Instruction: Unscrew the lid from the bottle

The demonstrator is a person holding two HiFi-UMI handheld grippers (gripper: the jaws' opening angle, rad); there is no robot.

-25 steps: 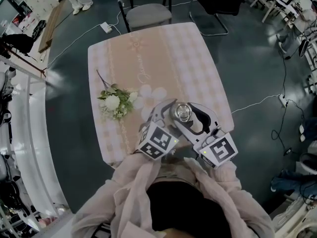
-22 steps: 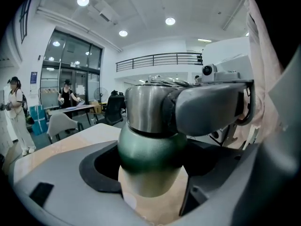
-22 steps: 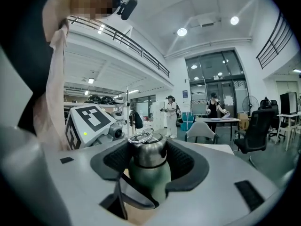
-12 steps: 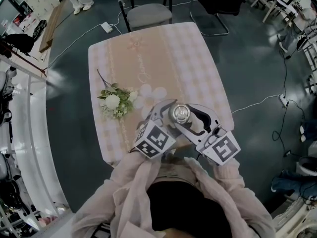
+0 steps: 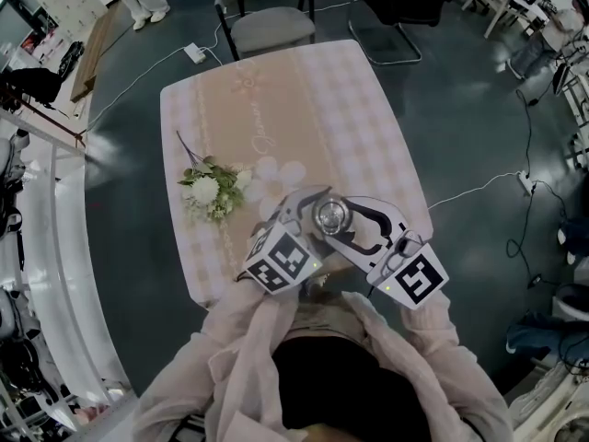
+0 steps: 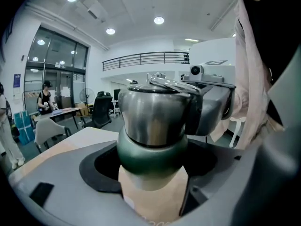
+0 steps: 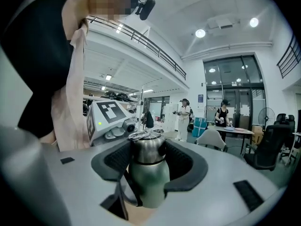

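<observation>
Steel lid [image 5: 332, 215] facing up, near the checked table's [image 5: 276, 99] front edge, flanked by left gripper [image 5: 308, 206] and right gripper [image 5: 350, 221]; bare cloth beyond, flower sprig [image 5: 213, 190] leftward. Left gripper view: clamped on upright green bottle [image 6: 151, 157] body, long axis vertical. Right gripper view: ribbed pads [image 7: 178, 159] clenched on lid sides

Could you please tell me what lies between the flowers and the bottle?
Only bare tablecloth lies between the flowers and the bottle, up to the left gripper clamped on it; the head view shows this.
</observation>
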